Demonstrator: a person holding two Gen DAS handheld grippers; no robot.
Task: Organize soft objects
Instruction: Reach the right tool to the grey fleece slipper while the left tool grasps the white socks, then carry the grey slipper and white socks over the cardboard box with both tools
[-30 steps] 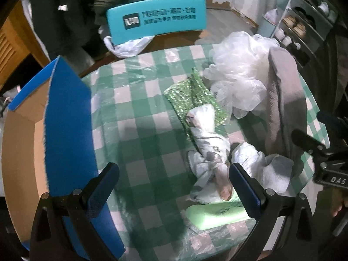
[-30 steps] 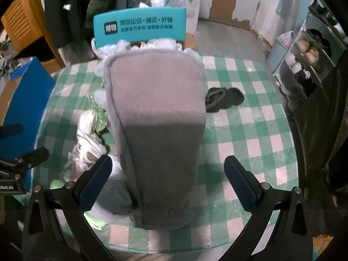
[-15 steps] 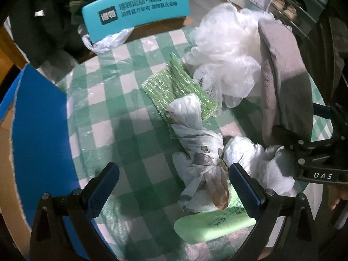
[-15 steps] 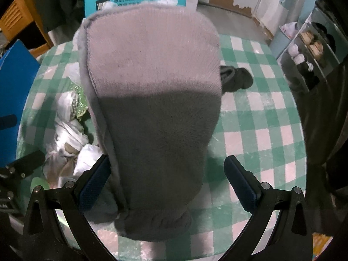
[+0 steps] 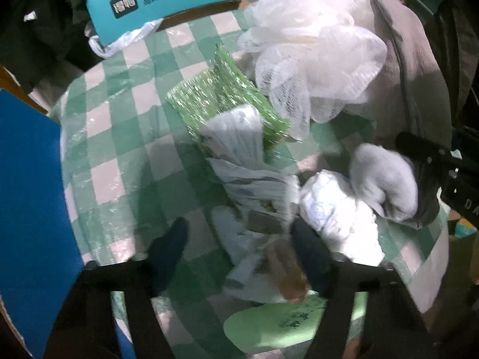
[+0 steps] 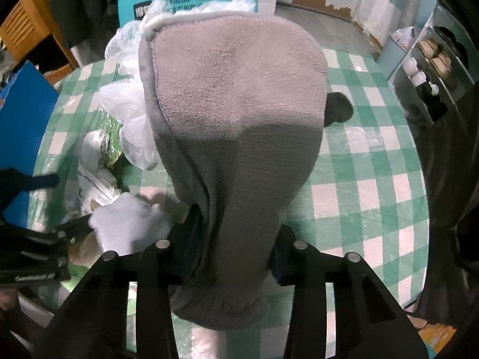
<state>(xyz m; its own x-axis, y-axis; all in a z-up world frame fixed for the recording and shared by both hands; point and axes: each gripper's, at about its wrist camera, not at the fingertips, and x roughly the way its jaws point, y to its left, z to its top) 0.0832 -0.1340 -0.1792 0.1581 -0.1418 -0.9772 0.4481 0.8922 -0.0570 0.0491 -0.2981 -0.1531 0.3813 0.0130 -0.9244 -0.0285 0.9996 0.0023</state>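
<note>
Meanwhile, right gripper (image 6: 236, 239) jaws have just closed onto the mitt (image 6: 236, 113); left gripper (image 5: 239, 254) jaws, half-closed, straddle the bag (image 5: 254, 197). Next: lift clear.

On the round desk (image 5: 125, 161) with the green-and-white checked cloth, the white mesh bath pouf (image 5: 311, 45) sits toward the far edge, touching the grey fleece mitt (image 6: 236, 137) beside it. The green glittery scouring cloth (image 5: 227, 101) lies partly under the crumpled white printed plastic bag (image 5: 248, 176). The pale green foam insole (image 5: 275, 326) lies at the near edge.

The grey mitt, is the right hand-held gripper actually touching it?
Touching. The right wrist view shows the right hand-held gripper with both fingers pinching the grey mitt at its narrow part.
</note>
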